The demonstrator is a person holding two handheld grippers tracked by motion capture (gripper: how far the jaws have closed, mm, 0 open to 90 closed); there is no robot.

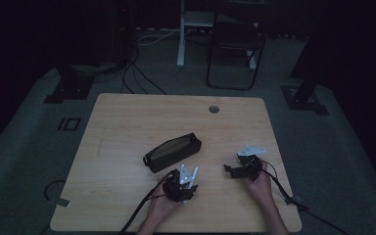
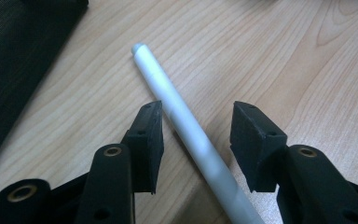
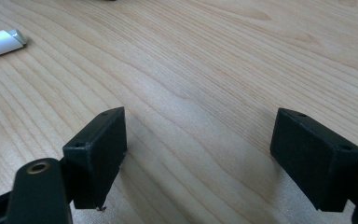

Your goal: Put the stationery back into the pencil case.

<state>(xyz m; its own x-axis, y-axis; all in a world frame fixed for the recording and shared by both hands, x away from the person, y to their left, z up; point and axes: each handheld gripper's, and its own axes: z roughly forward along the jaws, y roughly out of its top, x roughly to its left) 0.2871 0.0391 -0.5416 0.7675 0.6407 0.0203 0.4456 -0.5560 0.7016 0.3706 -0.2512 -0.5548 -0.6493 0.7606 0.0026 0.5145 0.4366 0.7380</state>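
A white pen (image 2: pixel 182 119) lies on the wooden table (image 1: pixel 127 122), running diagonally between the jaws of my left gripper (image 2: pixel 196 109). The jaws stand open on either side of the pen, with a gap on each side. A black pencil case (image 1: pixel 172 151) lies mid-table, just beyond my left gripper (image 1: pixel 180 180); its dark mesh fabric (image 2: pixel 14 56) shows at the upper left of the left gripper view. To the right, my right gripper (image 1: pixel 237 169) rests low over bare wood, open and empty (image 3: pixel 201 116). One end of the white pen (image 3: pixel 0 44) shows at that view's upper left.
A round cable hole (image 1: pixel 214 108) sits near the table's far edge. Black cables (image 1: pixel 284 193) trail from both grippers off the near edge. A dark folding chair (image 1: pixel 235 49) and stand bases stand on the floor beyond the table.
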